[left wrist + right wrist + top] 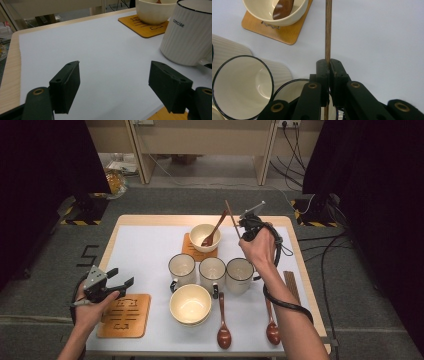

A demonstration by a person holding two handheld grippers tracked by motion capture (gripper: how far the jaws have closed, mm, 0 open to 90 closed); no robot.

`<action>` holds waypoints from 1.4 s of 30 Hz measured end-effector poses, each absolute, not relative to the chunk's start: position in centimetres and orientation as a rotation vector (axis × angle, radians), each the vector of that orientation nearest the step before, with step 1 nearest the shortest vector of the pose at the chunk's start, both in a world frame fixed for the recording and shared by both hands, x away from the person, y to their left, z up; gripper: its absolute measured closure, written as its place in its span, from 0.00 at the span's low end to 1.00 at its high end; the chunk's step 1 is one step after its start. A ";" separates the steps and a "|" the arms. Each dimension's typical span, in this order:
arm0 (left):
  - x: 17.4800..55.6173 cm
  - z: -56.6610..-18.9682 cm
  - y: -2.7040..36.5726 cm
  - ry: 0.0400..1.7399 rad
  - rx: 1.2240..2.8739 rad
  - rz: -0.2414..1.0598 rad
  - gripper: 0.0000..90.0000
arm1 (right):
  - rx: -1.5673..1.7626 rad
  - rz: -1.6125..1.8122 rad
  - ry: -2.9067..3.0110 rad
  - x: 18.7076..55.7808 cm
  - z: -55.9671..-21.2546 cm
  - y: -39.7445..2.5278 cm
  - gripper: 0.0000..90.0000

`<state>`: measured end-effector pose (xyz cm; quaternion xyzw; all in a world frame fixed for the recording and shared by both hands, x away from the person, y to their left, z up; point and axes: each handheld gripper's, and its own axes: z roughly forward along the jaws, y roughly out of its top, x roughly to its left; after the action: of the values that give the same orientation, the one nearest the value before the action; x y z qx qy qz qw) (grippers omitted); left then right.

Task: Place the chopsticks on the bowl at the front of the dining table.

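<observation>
My right gripper [243, 231] is held above the table behind the three mugs, shut on a thin brown wooden chopstick [231, 218] that points up and away. In the right gripper view the chopstick [328, 30] runs straight up from between the pressed jaws of that gripper [329, 65]. My left gripper [122, 278] rests at the table's front left by an empty wooden coaster [126, 315], and stands open with nothing between its jaws [113, 75]. A cream bowl [204, 237] holding a brown spoon [214, 230] sits on a second coaster [192, 250] at the back.
Three white ribbed mugs [212, 273] stand in a row mid-table. In front of them is a cream bowl [190, 304]. Two brown spoons [223, 327] [272, 326] lie near the front edge. More chopsticks [291, 286] lie at the right edge. A white mat [145, 250] covers the table.
</observation>
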<state>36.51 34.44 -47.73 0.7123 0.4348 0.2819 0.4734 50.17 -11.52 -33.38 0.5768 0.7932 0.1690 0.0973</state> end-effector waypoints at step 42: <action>36.6 -47.7 34.3 1.061 1.737 0.686 0.28 | 1.671 0.519 2.363 51.0 -33.2 -9.5 0.96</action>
<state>36.58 34.27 -47.69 0.7110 0.4344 0.2809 0.4764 51.04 -9.48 -33.15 0.5654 0.7997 0.1755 0.1003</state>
